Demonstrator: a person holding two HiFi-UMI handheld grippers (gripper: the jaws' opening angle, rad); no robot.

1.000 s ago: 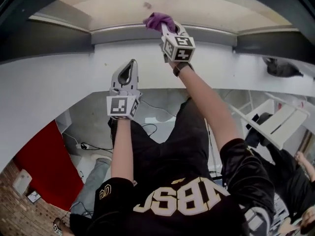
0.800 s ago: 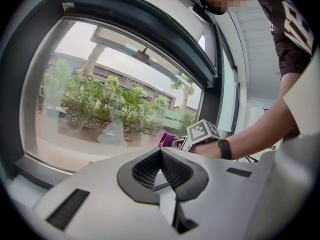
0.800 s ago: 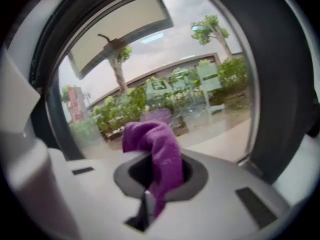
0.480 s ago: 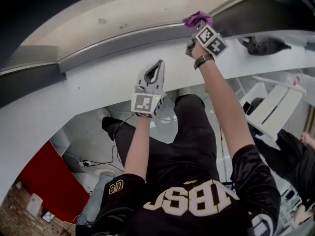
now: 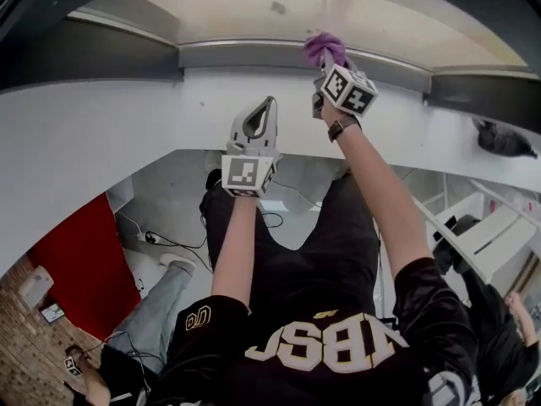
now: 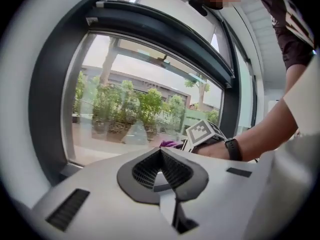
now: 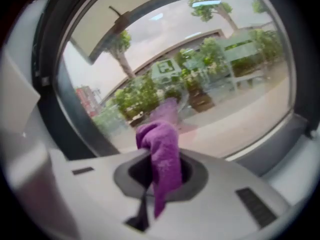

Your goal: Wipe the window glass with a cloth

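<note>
Our right gripper has its fingers clenched on a purple fluffy cloth. The cloth's bunched top stands out beyond the tips, and a tail hangs back through them. The wad sits at the lower edge of the clear window glass, right by the dark grey window frame. Its faint reflection shows in the pane just ahead, but we cannot tell whether it actually touches. Our left gripper hangs lower, in front of the white wall beneath the window, its fingers clenched on nothing. The right grip takes only a narrow fold, so we judge that a hard drag could pull the cloth free. This close to the frame the wad may snag there. If it flattens, the bare fingers could knock the glass.
</note>
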